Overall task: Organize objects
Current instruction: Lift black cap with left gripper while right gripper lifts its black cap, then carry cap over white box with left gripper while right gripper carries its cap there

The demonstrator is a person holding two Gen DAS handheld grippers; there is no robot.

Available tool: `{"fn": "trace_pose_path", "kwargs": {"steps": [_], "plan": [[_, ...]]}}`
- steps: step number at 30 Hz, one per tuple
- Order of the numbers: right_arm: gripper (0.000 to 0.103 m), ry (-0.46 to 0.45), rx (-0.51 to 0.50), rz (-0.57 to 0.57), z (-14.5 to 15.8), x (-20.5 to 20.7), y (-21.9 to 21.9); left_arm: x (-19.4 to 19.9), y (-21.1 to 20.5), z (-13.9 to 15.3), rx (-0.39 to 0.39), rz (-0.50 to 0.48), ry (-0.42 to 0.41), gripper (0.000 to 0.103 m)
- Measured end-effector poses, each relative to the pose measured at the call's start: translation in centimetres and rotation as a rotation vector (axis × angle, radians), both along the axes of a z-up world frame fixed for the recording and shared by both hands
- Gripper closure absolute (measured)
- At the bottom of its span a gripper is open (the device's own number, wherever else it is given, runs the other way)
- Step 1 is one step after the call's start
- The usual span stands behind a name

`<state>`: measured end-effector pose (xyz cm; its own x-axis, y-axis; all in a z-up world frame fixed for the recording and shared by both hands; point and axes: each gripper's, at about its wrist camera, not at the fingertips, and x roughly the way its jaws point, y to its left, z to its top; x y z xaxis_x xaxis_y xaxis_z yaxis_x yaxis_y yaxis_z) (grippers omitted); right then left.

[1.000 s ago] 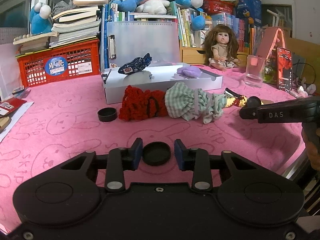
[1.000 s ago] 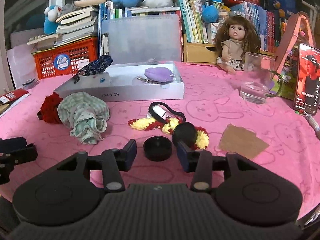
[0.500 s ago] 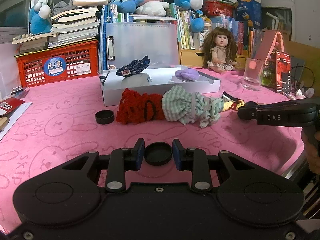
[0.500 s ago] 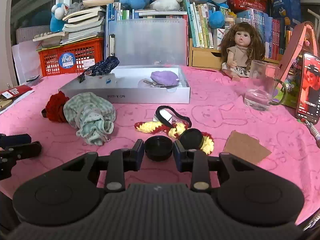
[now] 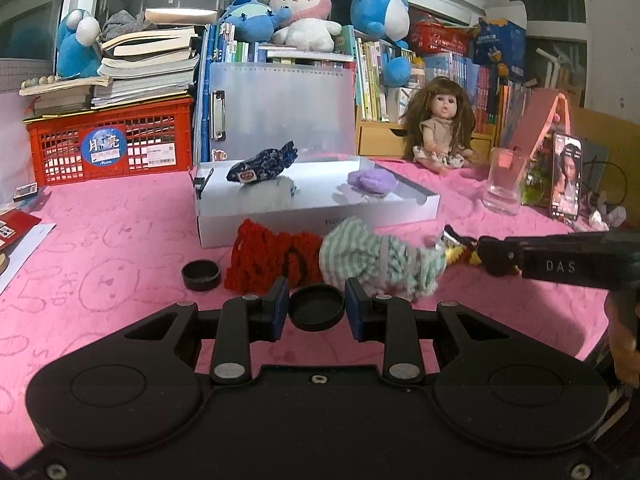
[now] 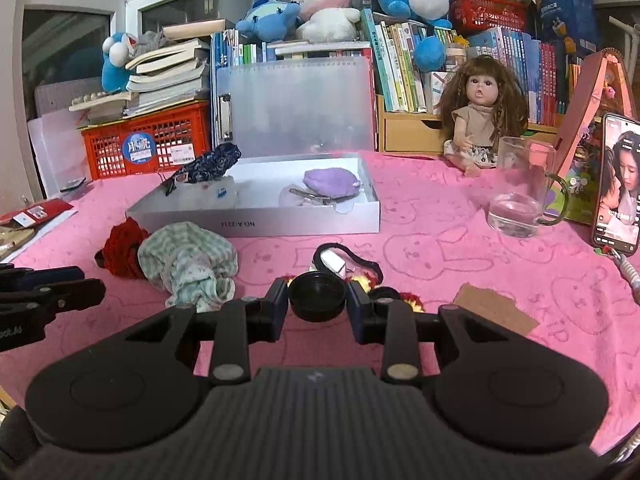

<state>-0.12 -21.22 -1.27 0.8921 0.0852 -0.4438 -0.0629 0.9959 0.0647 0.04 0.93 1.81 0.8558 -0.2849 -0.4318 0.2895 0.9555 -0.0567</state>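
Left claw (image 5: 316,307) pinches a black cap (image 5: 316,306); right claw (image 6: 318,298) pinches another (image 6: 317,295).

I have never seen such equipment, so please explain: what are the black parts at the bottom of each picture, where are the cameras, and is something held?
No robot here: a person carries one hand-held gripper per hand, each with a camera looking along its fingers. The left hand-held gripper is shut on a small round black cap; the right hand-held gripper, whose jaws have just been closing, grips a small round black cup-shaped lid. On the pink cloth-covered table lie a shallow white cardboard box, a red knitted piece and a green striped cloth bundle.
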Motion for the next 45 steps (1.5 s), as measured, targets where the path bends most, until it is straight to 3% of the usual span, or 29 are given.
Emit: {"fn": "trace_pose_path", "kwargs": {"steps": [23, 45], "plan": [[0.066, -0.046, 0.045, 0.017, 2.2, 2.3, -0.2, 4.9, -1.8, 2.8, -0.021, 0.001, -0.026, 0.075], [0.067, 0.000, 0.168, 0.035, 4.1, 8.6, -1.5, 13.1, -2.5, 5.1, -0.075, 0.034, -0.006, 0.075]]}}
